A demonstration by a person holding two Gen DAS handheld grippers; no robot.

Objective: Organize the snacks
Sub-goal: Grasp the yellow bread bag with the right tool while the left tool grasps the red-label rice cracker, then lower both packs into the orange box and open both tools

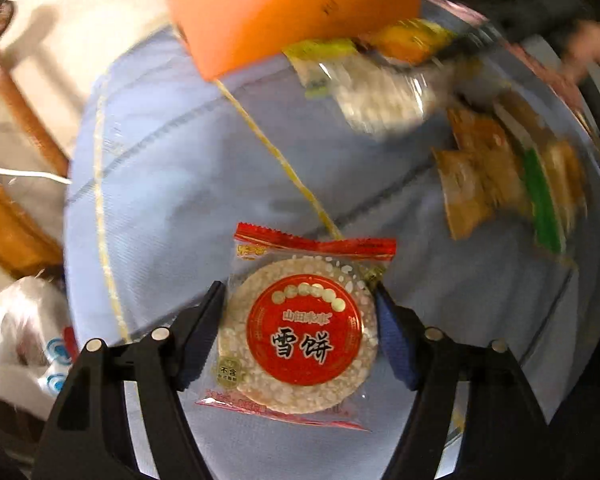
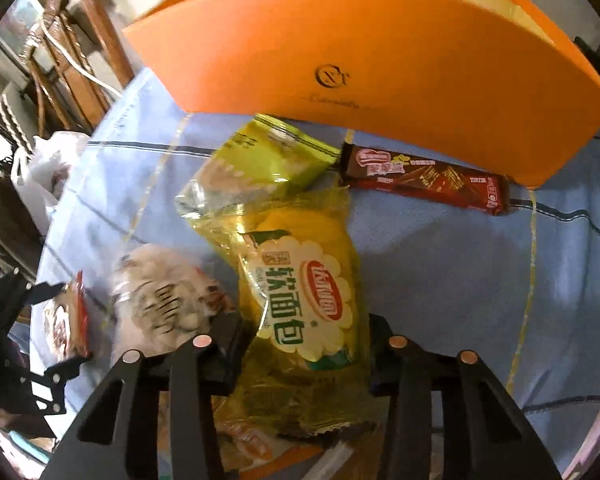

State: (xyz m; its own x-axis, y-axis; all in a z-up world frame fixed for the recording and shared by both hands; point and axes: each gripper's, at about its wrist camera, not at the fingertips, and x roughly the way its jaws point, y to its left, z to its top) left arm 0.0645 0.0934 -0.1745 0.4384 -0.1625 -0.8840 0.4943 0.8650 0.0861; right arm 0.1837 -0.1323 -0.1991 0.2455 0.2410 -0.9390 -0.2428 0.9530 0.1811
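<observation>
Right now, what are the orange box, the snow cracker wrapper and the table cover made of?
Orange box: looks like matte paperboard, printed logo, crisp edges.
Snow cracker wrapper: glossy clear plastic film, crimped red ends, cracker visible inside.
Table cover: apparently woven cloth, light blue, stitched stripes.

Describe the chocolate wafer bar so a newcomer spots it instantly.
Find the big orange box at the far side of the blue tablecloth. The chocolate wafer bar lies flat along its near wall. It is the only long, slim, dark brown and red pack; neighbours are yellow-green bags.
</observation>
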